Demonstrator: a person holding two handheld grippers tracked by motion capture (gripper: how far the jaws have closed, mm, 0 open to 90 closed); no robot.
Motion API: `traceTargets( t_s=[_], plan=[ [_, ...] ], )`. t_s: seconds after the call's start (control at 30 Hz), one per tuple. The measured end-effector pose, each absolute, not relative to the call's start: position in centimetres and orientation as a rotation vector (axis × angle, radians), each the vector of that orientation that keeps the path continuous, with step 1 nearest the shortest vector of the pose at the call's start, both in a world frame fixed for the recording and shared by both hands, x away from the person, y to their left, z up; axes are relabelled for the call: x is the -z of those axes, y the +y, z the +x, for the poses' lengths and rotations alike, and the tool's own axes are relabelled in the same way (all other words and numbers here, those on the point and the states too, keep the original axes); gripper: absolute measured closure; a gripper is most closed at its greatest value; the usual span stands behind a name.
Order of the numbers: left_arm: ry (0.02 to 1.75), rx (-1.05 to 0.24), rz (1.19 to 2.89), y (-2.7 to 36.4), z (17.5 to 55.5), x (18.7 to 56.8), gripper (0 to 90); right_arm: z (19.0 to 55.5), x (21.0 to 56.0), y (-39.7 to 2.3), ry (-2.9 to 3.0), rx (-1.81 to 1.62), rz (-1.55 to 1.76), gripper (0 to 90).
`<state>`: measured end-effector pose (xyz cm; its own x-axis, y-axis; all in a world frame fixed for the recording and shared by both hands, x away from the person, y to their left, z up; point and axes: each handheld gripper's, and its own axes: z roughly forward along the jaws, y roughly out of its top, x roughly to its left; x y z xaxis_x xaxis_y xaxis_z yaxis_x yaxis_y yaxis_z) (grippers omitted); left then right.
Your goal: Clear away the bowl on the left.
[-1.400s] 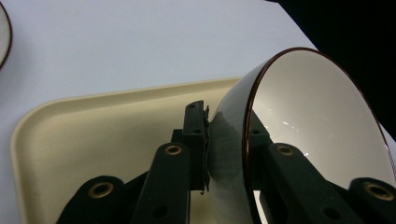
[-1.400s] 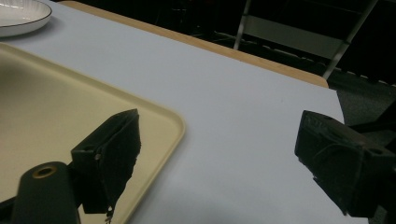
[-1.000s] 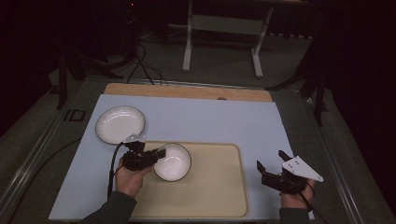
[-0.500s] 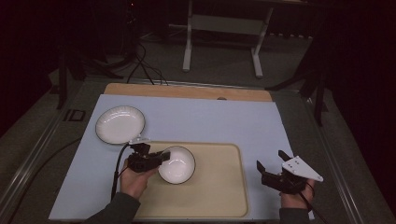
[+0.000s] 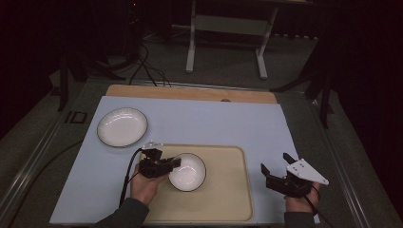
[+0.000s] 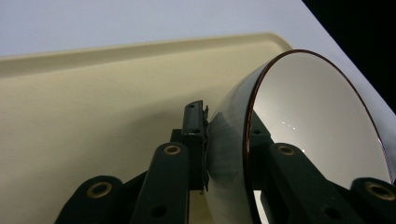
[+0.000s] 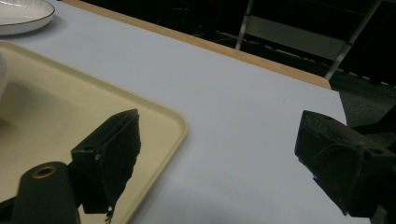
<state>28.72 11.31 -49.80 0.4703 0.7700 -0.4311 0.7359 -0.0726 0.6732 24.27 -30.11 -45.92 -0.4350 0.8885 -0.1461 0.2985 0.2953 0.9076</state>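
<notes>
1. Seen from above: a pale blue table mat (image 5: pixel 214 123) with a cream serving tray (image 5: pixel 228 190) lying at its near middle.
2. On the left half of the tray, a white bowl with a thin dark rim (image 5: pixel 187 172), looking close to level from above.
3. Left gripper (image 5: pixel 175 164) clamped on the bowl's left rim, one jaw outside the wall and one inside, as the left gripper view makes plain with the bowl (image 6: pixel 299 130) filling its right half.
4. Cannot tell whether the bowl's base rests on the tray or hangs just above it.
5. Right gripper (image 5: pixel 276 167) just beside the tray's right edge, over the bare mat, jaws spread wide with nothing between them; the same wide gap shows in the right gripper view (image 7: pixel 219 154).
6. Well apart on the far left of the mat, a white ribbed plate with a dark rim (image 5: pixel 122 127), untouched and off the tray.
7. Progress, as a judgement: bowl brought onto the tray but not yet let go, so roughly midway.
8. Likely left: releasing the bowl, then perhaps fetching the plate onto the tray's free right half.
</notes>
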Motion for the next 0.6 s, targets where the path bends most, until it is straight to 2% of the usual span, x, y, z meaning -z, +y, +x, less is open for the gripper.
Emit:
traceTargets(
  t_s=[0.6],
  plan=[
    [1.317,-0.054,1.798,10.3,29.3,51.5,77.7,24.3,45.9,-30.1,1.893,-1.124,1.059,13.8]
  ],
)
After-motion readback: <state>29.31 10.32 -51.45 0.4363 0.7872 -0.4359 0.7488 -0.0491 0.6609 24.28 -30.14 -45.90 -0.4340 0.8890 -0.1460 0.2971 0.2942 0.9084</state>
